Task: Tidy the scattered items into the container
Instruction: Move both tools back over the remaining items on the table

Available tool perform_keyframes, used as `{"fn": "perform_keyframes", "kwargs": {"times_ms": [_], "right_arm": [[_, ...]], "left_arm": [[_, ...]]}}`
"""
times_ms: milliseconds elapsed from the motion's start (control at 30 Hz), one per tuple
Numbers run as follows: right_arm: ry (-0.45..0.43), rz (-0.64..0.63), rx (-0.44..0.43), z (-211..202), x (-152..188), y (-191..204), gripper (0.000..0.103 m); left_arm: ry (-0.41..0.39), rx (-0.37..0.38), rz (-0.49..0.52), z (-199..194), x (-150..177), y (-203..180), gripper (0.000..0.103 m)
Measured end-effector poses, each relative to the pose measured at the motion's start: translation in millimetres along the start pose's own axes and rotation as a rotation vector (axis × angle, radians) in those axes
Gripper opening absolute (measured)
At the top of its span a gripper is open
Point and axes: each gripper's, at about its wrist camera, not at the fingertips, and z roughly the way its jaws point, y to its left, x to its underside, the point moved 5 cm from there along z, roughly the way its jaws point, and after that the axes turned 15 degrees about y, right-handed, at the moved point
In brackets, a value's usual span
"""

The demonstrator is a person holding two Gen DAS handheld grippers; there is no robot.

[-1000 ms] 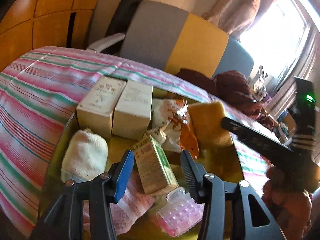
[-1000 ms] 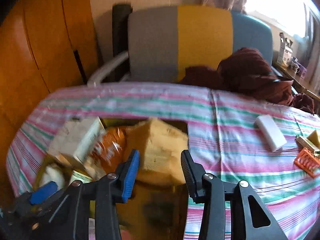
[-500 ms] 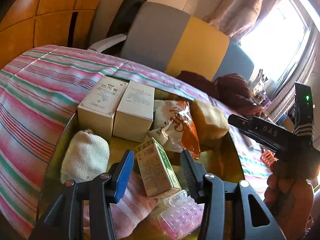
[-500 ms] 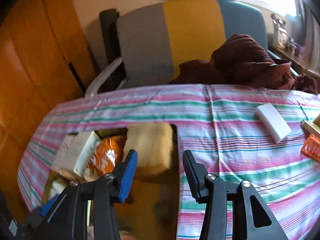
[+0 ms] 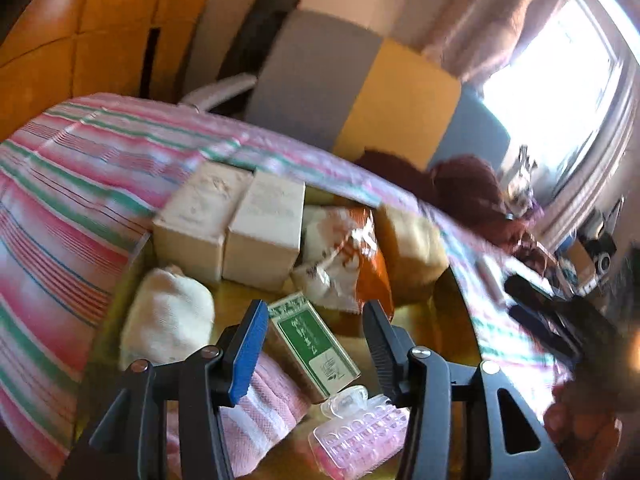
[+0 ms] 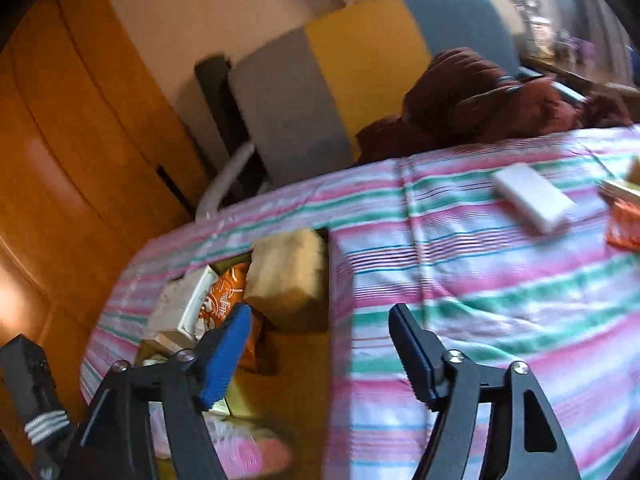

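Observation:
A yellow-brown container [image 5: 424, 320] sits sunk in the striped tablecloth. It holds two cream boxes [image 5: 228, 224], a white rolled cloth [image 5: 168, 316], an orange snack bag [image 5: 352, 256], a yellow sponge [image 5: 412, 244], a green box [image 5: 316, 340], a pink cloth [image 5: 264, 400] and a pink plastic tray [image 5: 360, 436]. My left gripper [image 5: 314, 312] hangs open just above the green box, not touching it. My right gripper [image 6: 320, 314] is open and holds nothing, over the container's right wall [image 6: 332, 280], with the sponge [image 6: 288, 276] ahead on the left. On the cloth to the right lie a white block [image 6: 532, 196] and an orange item [image 6: 624, 228].
A grey, yellow and blue chair [image 6: 340, 92] with a dark red garment [image 6: 480, 96] stands behind the table. Wooden cabinets [image 6: 80, 160] fill the left. A small yellowish thing [image 6: 624, 188] lies at the table's far right. The right gripper's blurred body [image 5: 552, 312] and a hand [image 5: 580, 420] show in the left wrist view.
My right gripper has drawn back from the sponge and swung right, toward the tablecloth; the sponge stays in the container. The left gripper has hardly moved.

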Motion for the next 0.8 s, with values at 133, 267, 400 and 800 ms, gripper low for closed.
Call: {"fn": "perform_keyframes", "kwargs": {"times_ms": [133, 267, 400, 800], "right_arm": [[-0.074, 0.035, 0.046, -33.1, 18.0, -32.0, 0.083], [-0.097, 0.08, 0.071, -51.8, 32.2, -59.7, 0.083], [-0.1, 0.127, 0.078, -64.5, 43.2, -83.6, 0.083], [-0.174, 0.258, 0.151, -92.9, 72.7, -163.6, 0.083]], "left_arm": [[0.014, 0.007, 0.052, -2.3, 7.9, -19.5, 0.05], [0.07, 0.029, 0.195, 9.1, 23.9, -58.1, 0.05], [0.158, -0.036, 0.301, 30.4, 41.0, -80.5, 0.05], [0.085, -0.095, 0.223, 7.0, 47.1, -60.8, 0.048]]}}
